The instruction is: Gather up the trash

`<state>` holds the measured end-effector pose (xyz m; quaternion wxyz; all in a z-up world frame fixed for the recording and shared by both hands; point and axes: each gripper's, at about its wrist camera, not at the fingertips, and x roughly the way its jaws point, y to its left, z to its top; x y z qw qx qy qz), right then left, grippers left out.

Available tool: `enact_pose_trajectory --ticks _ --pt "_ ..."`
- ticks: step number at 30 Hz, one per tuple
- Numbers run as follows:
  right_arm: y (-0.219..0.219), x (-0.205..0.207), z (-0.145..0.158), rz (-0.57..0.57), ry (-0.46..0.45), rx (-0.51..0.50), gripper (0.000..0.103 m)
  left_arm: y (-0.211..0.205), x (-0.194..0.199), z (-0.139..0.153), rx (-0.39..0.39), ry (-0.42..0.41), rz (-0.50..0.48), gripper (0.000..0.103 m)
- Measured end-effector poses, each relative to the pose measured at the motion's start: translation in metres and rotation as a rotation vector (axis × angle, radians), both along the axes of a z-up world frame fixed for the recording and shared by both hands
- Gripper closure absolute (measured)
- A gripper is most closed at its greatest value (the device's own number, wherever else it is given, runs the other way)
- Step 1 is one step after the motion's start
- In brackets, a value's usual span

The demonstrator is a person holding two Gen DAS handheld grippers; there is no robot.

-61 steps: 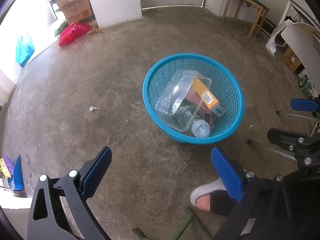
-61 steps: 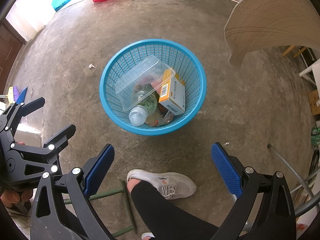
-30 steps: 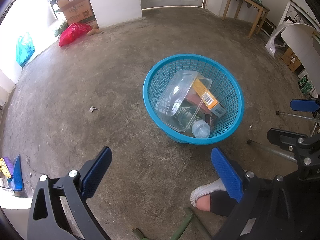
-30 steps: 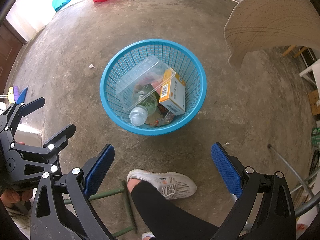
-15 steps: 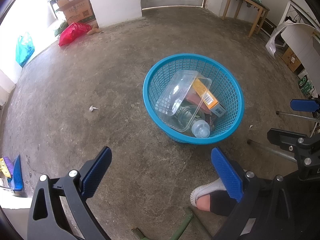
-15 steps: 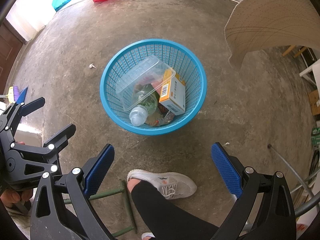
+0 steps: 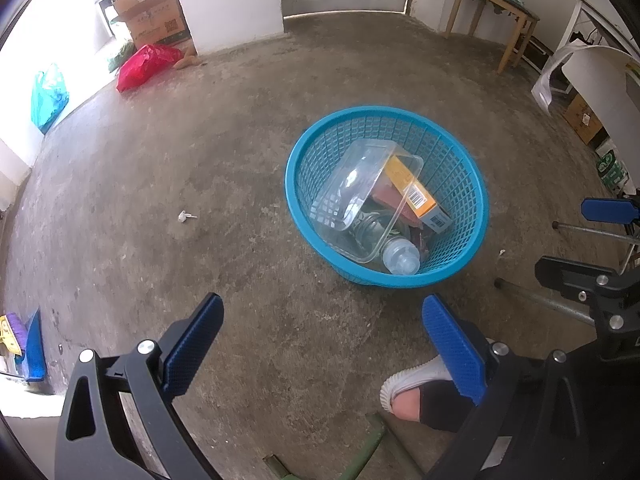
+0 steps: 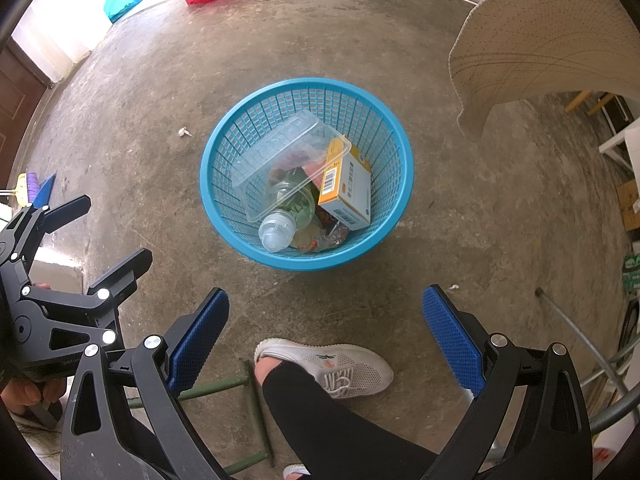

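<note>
Nothing has moved: my left gripper [image 7: 322, 336] and right gripper [image 8: 326, 328] stay spread wide, empty, hovering with the basket [image 8: 240, 244] at twelve o'clock.

A bare concrete floor [image 7: 240, 168] is marking this as a home's utility room or porch. A cardboard box [image 7: 154, 16] and plastic bags [image 7: 146, 64] are lying at upper left, a wooden chair [image 7: 492, 8] standing at upper right.
</note>
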<state>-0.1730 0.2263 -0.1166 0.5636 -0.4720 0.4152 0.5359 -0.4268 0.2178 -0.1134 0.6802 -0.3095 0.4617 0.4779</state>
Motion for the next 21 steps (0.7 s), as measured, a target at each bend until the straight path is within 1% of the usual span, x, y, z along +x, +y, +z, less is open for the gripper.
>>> enact_pose_trajectory --ticks 11,21 --pt "0.0002 0.0000 0.0001 -0.001 0.001 -0.001 0.010 0.0004 0.0002 -0.0028 -0.012 0.001 0.005 0.005" --pt "0.0002 0.0000 0.0000 0.000 0.000 -0.001 0.010 -0.0014 0.0010 -0.0021 -0.007 0.001 0.000 0.005"
